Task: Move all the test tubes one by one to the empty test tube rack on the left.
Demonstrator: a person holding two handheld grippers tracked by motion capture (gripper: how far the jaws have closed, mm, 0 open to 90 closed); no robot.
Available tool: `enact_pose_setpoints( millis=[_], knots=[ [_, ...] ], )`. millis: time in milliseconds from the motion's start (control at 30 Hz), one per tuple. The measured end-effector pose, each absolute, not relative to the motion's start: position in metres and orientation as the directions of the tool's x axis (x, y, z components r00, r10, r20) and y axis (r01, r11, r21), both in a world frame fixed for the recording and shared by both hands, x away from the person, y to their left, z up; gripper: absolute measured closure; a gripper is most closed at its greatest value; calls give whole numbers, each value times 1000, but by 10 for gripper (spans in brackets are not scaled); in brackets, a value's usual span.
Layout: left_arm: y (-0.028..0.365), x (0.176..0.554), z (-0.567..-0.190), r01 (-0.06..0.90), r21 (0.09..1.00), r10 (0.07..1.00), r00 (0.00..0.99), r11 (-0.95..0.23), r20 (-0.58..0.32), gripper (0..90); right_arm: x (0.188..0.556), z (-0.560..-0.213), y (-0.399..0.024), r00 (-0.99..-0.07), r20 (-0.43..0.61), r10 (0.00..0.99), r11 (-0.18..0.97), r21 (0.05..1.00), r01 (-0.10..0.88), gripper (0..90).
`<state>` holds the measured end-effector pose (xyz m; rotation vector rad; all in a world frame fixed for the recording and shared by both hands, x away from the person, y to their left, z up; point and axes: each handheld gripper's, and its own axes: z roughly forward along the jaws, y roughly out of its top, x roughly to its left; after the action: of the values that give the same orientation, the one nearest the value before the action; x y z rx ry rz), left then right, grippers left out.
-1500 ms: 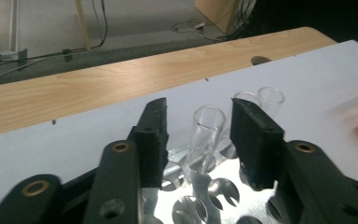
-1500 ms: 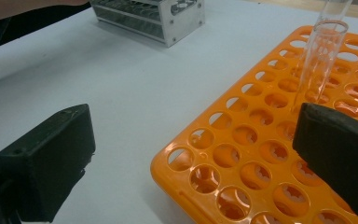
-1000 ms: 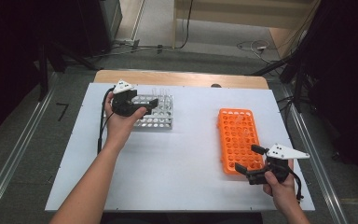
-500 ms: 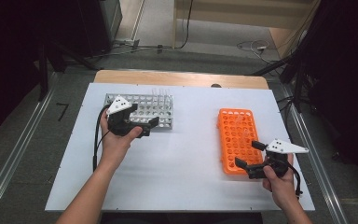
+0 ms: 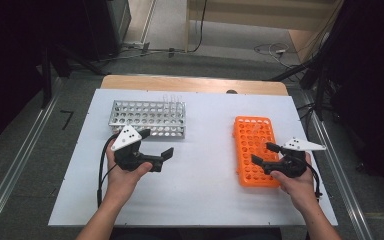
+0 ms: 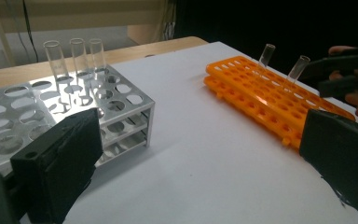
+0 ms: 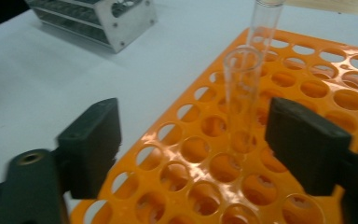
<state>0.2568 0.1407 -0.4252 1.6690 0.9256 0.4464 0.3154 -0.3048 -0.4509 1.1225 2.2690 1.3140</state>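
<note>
Two racks, five glass tubes, left tongs (image 5: pixel 156 148) spread, right tongs (image 7: pixel 193 144) closing around one tube (image 7: pixel 240 100)

Looks like a lab setup to me — glass test tubes (image 6: pixel 77 65) standing in a metal rack (image 5: pixel 147 118) and an orange rack (image 5: pixel 256 150) on a white worktop (image 5: pixel 205 195), cables (image 5: pixel 270 49) trailing across the floor behind.

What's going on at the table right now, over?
Left gripper open, empty, near the metal rack. Right gripper open, jaws just closing around a glass tube standing in the orange rack, not yet gripping. Nothing in the way.
</note>
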Motion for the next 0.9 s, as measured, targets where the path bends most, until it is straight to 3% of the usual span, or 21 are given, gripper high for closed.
enact_pose_setpoints(
  millis=[200, 400, 600, 900],
  knots=[
    [142, 243, -432, 355, 933, 754, 627, -55, -194, 0, 331, -456, -306, -606, 72, 793, 316, 801, 509, 437],
    [142, 240, -437, 372, 927, 748, 630, -55, -209, 0, 338, -463, -314, -637, 109, 763, 309, 804, 508, 585],
    [142, 239, -438, 378, 925, 745, 630, -49, -218, 0, 340, -468, -317, -652, 107, 751, 324, 800, 505, 662],
    [141, 237, -441, 385, 921, 741, 634, -53, -222, 0, 338, -470, -310, -659, 16, 752, 377, 810, 450, 738]
  ],
)
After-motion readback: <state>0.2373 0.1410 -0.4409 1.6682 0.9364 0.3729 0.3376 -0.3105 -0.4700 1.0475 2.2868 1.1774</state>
